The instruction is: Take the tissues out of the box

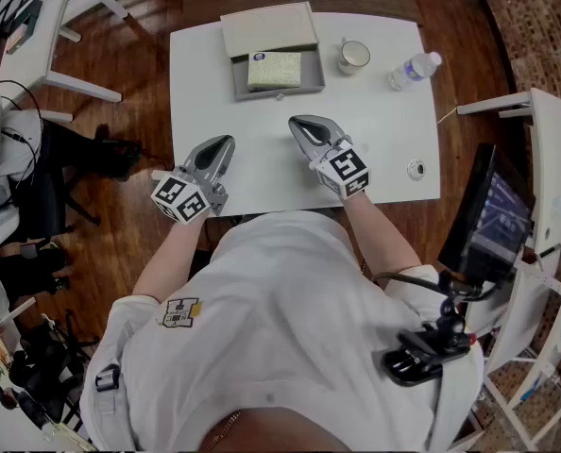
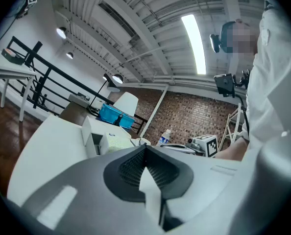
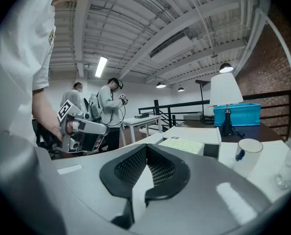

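An open grey box [image 1: 239, 75] stands at the far middle of the white table [image 1: 394, 130], its lid [image 1: 267, 29] laid back. Inside lies a pale patterned pack of tissues [image 1: 274, 70]. My left gripper [image 1: 227, 142] hovers over the table's near left part, shut and empty. To its right, my right gripper [image 1: 297, 121] is also shut with nothing in it, a short way in front of the box. In the left gripper view the box [image 2: 92, 137] and tissues [image 2: 117, 142] lie beyond the shut jaws. The right gripper view shows the tissues [image 3: 181, 145] ahead of my right gripper [image 3: 146, 151].
A white mug [image 1: 353, 56] and a plastic water bottle [image 1: 413, 69] stand right of the box. A small round object [image 1: 415, 169] lies near the table's right front corner. White tables [image 1: 35, 45] flank the left side, a monitor stand [image 1: 488, 215] the right. People [image 3: 109, 106] stand far off.
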The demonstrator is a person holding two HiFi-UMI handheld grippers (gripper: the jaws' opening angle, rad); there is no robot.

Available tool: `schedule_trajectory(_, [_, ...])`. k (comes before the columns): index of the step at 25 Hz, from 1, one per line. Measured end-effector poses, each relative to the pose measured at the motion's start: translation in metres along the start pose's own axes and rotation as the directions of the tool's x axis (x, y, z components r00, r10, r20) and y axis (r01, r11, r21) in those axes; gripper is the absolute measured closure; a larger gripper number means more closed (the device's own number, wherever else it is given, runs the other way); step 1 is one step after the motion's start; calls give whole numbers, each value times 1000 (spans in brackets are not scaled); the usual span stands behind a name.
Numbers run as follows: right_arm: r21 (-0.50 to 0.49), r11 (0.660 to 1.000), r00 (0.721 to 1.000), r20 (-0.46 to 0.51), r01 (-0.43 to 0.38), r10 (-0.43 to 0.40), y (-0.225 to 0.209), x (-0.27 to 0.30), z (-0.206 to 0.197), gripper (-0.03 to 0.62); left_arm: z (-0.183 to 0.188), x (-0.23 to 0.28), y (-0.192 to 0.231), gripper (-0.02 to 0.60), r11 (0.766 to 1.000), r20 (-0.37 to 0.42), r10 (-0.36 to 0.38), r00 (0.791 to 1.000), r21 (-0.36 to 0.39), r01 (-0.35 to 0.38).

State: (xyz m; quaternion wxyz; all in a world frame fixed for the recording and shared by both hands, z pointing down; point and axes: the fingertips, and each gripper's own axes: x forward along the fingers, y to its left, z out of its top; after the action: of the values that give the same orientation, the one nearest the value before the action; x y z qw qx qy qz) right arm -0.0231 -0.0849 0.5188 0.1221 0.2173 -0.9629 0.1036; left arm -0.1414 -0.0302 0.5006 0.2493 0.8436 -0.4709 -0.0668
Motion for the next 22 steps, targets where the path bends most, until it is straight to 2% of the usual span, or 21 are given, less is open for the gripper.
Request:
schedule_trajectory(6, [-114,993,999,-33,18,-22,-42,3,19,595,13,27,24,586,999,-7,24,1000,25,-24])
schedule_trajectory(11, [-266,963,993,-120,-51,19,-68,16,34,594,42,63,35,586,981,-50,22,998,194,-12])
schedule_trajectory(13, [-310,945,986,-158,-102,55,-72,24,36,594,54,81,36,586,961,-85,26,996,278,-1])
schedule_trajectory(15, [-332,932,978,-188,-148,88,-77,34,37,571,60,100,36,586,930,-134,27,991,366,24])
schedule_trajectory(17, [-345,918,968,-219,-194,122,-81,44,36,512,62,118,36,583,897,-195,23,981,438,66])
schedule_trajectory(19, [-362,901,953,-265,-240,148,-83,55,33,439,60,132,38,548,869,-261,15,965,481,116])
schedule_trajectory(22, [-385,875,924,-348,-293,157,-85,72,22,345,48,146,45,453,820,-373,8,928,533,207])
